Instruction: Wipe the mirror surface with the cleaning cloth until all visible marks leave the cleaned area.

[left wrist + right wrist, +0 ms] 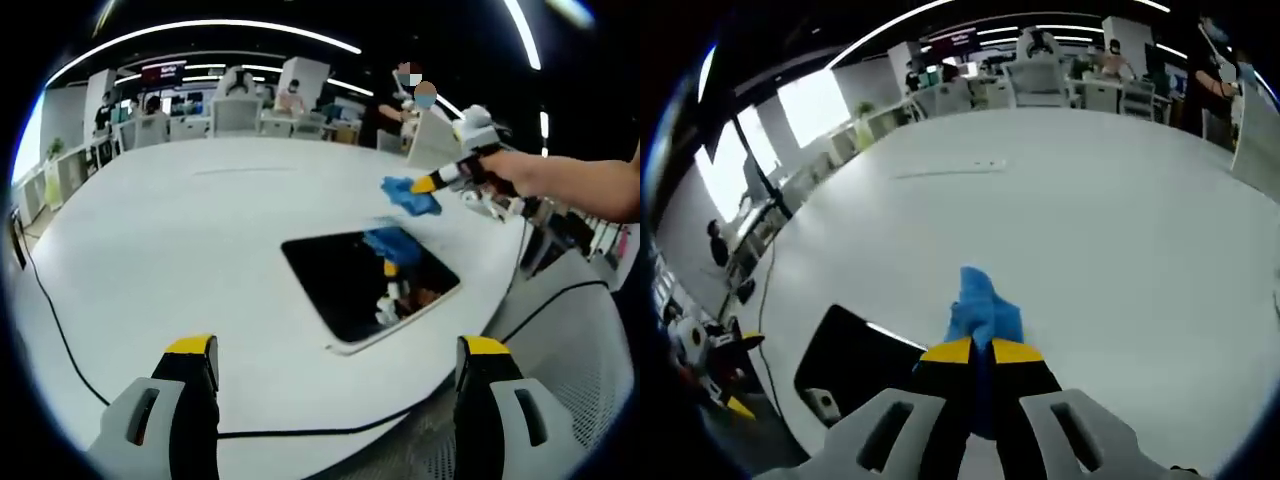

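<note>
Cloth (985,310), soft and light, bunches limply ahead of the right gripper (982,352) pinching its edge, above the fragile mirror (368,280); left gripper (335,365) hangs spread.

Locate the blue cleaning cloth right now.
The cleaning cloth is pinched in the right gripper, above the white table just past the mirror's far edge.

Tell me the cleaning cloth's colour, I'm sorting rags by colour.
Blue. The cleaning cloth shows best in the right gripper view, pinched in the right gripper.
</note>
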A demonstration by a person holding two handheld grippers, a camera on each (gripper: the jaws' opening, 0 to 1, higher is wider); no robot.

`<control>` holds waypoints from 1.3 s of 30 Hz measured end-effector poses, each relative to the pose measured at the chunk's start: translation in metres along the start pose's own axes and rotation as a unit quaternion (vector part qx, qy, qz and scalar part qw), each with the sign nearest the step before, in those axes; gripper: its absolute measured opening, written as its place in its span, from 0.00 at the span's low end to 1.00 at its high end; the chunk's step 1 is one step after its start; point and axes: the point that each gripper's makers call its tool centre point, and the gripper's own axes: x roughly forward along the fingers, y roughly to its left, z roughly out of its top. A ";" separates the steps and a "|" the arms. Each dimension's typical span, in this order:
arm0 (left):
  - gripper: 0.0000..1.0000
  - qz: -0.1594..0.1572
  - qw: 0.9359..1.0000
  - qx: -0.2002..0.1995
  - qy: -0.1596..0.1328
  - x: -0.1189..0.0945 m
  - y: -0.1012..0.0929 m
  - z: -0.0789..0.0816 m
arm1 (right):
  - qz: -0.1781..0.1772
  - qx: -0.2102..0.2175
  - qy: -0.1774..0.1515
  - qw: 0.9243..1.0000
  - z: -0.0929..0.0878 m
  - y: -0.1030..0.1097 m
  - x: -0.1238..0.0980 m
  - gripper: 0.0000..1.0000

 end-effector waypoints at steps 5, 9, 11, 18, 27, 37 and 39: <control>0.99 0.000 1.000 0.001 0.001 0.000 -0.001 0.000 | -0.010 0.000 0.011 1.000 -0.009 -0.018 -0.014 0.00; 0.99 -0.001 1.000 0.003 0.001 0.001 -0.001 0.000 | -0.017 0.005 0.014 1.000 -0.014 -0.028 -0.022 0.00; 0.99 -0.002 1.000 0.003 0.002 0.000 -0.002 0.000 | -0.019 0.007 0.014 1.000 -0.015 -0.031 -0.023 0.00; 0.99 -0.002 1.000 0.005 0.004 0.001 -0.001 -0.001 | -0.021 0.009 0.014 1.000 -0.015 -0.034 -0.020 0.01; 0.99 -0.001 1.000 0.004 0.005 0.000 0.000 -0.001 | -0.035 -0.014 0.045 0.998 -0.050 -0.035 0.015 0.03; 0.99 -0.003 1.000 0.004 0.009 0.000 -0.001 -0.003 | -0.039 -0.035 0.046 0.998 -0.071 -0.044 0.023 0.05; 0.99 -0.004 1.000 0.008 0.011 0.001 -0.002 -0.003 | -0.037 -0.032 0.049 0.998 -0.072 -0.047 0.028 0.05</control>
